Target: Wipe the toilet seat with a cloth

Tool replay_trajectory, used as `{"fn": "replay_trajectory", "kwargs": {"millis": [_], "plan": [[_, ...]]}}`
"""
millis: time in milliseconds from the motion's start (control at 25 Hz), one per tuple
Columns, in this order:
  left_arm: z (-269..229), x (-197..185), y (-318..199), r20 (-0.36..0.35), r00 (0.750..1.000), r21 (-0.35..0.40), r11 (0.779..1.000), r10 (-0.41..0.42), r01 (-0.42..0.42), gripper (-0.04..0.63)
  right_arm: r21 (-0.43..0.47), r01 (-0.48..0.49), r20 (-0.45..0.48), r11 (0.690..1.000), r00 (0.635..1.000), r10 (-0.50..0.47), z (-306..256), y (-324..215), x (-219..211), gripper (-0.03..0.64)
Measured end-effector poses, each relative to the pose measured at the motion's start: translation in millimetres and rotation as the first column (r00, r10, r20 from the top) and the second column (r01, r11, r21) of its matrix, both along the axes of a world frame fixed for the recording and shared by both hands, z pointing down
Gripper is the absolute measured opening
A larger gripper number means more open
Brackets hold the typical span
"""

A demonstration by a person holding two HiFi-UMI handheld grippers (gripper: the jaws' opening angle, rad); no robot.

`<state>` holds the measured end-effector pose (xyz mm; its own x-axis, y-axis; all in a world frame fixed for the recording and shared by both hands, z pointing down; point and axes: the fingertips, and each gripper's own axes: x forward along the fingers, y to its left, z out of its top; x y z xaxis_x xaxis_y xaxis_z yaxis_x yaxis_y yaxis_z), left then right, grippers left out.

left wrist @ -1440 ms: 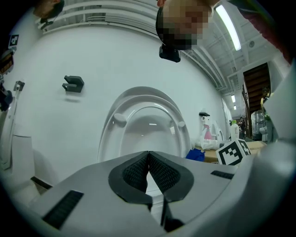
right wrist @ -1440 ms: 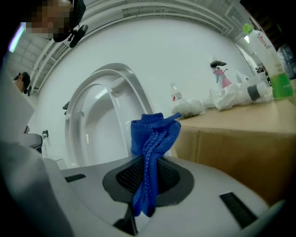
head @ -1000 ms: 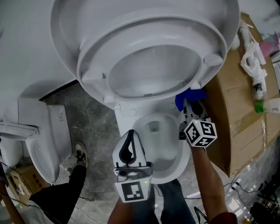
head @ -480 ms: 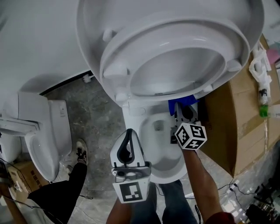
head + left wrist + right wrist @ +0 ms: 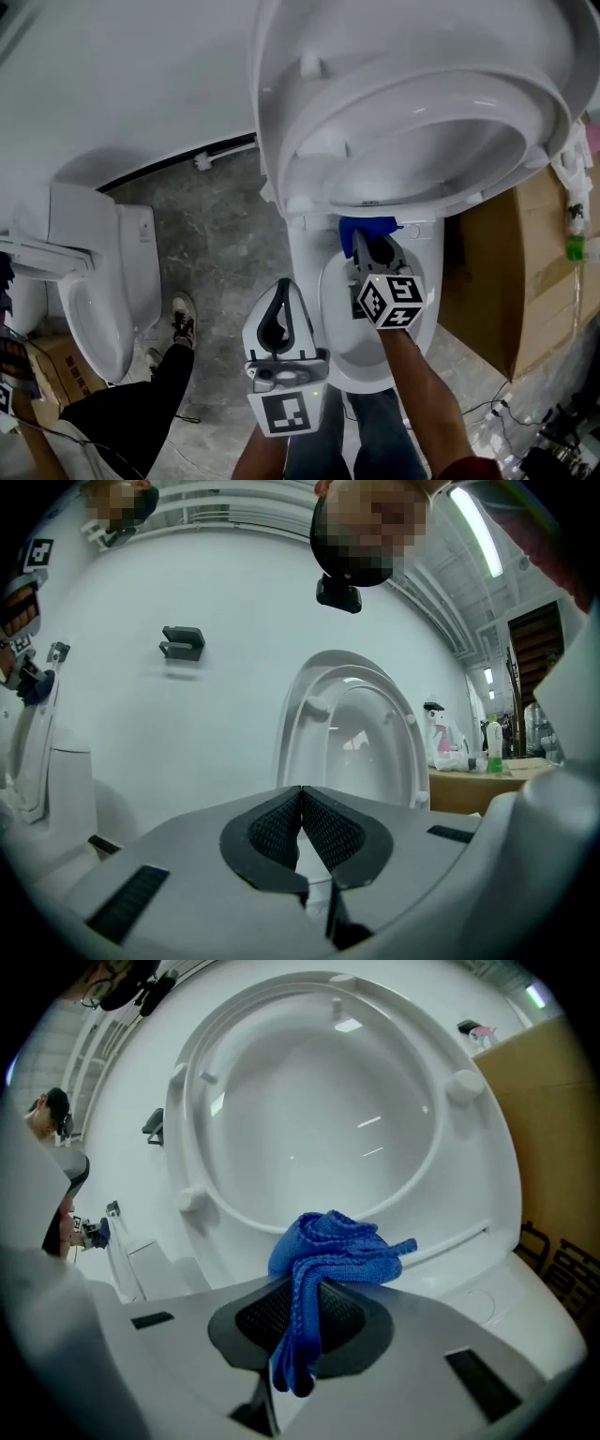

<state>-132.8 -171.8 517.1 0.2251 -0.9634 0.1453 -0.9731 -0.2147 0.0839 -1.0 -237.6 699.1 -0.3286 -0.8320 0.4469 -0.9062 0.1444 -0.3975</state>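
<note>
A white toilet stands before me with its seat [image 5: 412,155] and lid raised upright; the seat ring [image 5: 319,1101] fills the right gripper view. My right gripper [image 5: 367,246] is shut on a bunched blue cloth [image 5: 366,228] [image 5: 323,1251], held over the back of the bowl rim [image 5: 422,291] just below the raised seat's lower edge. Whether the cloth touches the seat I cannot tell. My left gripper [image 5: 279,314] hangs shut and empty at the bowl's left front, its pads [image 5: 323,832] meeting, facing the raised seat [image 5: 361,738].
A second toilet [image 5: 94,281] stands at the left, with a person's shoe [image 5: 183,319] and dark trouser leg beside it. A cardboard box [image 5: 525,272] with spray bottles [image 5: 574,202] on top stands close at the right. Grey stone floor [image 5: 225,234] lies between the toilets.
My right gripper has carried the blue cloth from the bowl's right side to the left, to the middle of the back rim under the seat. The left gripper shifted only slightly.
</note>
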Motion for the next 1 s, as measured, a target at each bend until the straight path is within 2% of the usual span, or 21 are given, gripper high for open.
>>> {"fn": "replay_trajectory", "kwargs": {"millis": [160, 360, 640, 1000], "plan": [[-8, -15, -1, -0.003, 1.000, 0.008, 1.000, -0.011, 0.011, 0.017, 0.007, 0.108, 0.015, 0.994, 0.994, -0.108, -10, -3, -44, 0.057], [-21, -25, -3, -0.011, 1.000, 0.019, 1.000, -0.018, 0.018, 0.017, -0.005, 0.130, 0.046, 0.992, 0.991, -0.129, -19, -1, -59, 0.057], [-45, -23, -7, -0.010, 1.000, 0.016, 1.000, -0.021, 0.021, 0.017, 0.027, 0.138, 0.028, 0.990, 0.990, -0.138, -62, 19, -58, 0.057], [-119, -7, -5, -0.058, 0.998, 0.049, 0.999, -0.017, 0.020, 0.017, 0.192, 0.073, 0.011, 0.979, 0.997, -0.076, -197, 43, -20, 0.057]]}}
